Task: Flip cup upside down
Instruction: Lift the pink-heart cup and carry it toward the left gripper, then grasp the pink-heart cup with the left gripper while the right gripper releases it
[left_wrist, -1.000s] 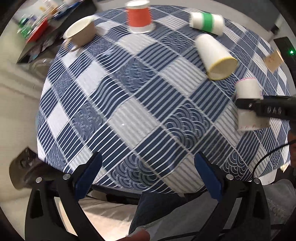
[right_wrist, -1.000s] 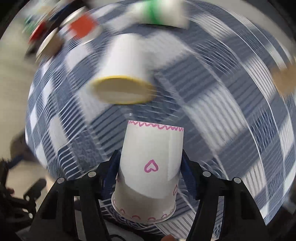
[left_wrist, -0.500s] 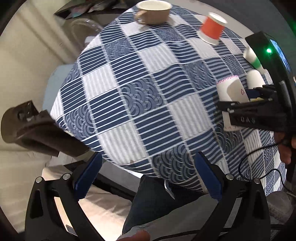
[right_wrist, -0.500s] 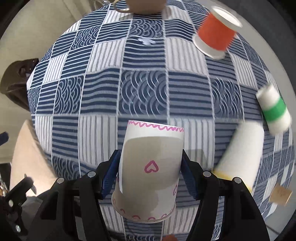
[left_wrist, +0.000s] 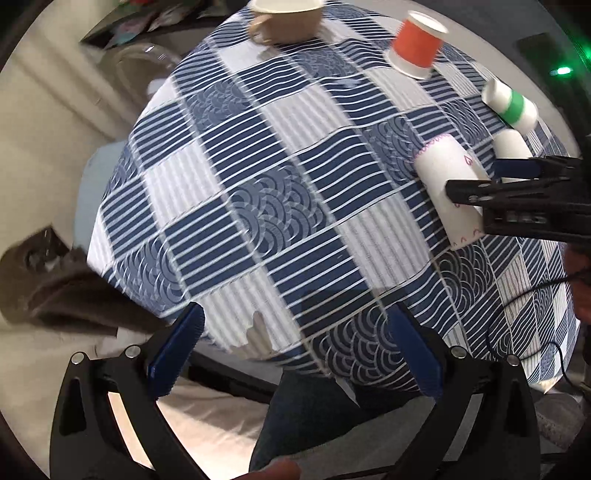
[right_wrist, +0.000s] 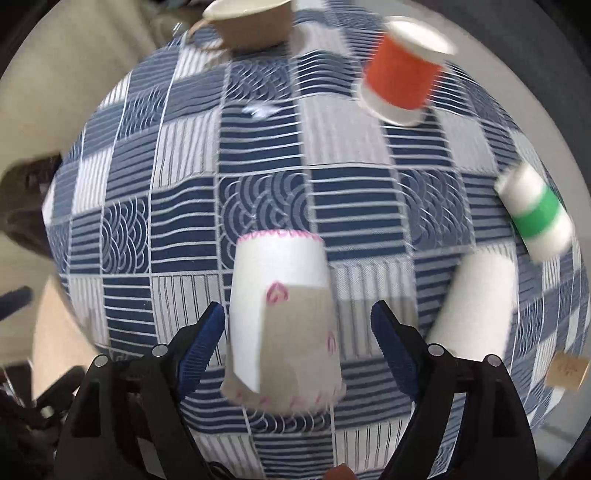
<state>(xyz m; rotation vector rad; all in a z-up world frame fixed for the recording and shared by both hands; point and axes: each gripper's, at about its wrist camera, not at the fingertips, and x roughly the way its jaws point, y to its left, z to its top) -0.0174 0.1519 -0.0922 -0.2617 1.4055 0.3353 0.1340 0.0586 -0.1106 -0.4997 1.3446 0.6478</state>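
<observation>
A white paper cup with pink hearts (right_wrist: 282, 317) stands upside down on the blue checked tablecloth (right_wrist: 184, 206), rim down. My right gripper (right_wrist: 297, 332) is open around it, fingers apart from its sides. The cup also shows in the left wrist view (left_wrist: 448, 188), with the right gripper (left_wrist: 491, 175) beside it. My left gripper (left_wrist: 295, 345) is open and empty over the table's near edge.
An orange cup (right_wrist: 400, 70) stands upside down at the back. A green-banded cup (right_wrist: 535, 212) and a plain white cup (right_wrist: 476, 295) lie on their sides at the right. A beige mug (right_wrist: 251, 22) stands at the far edge. A small brown tag (right_wrist: 567, 373) lies at the right.
My right gripper has opened and let go of the heart cup, which now stands upside down on the cloth. The left gripper has shifted its view slightly.
</observation>
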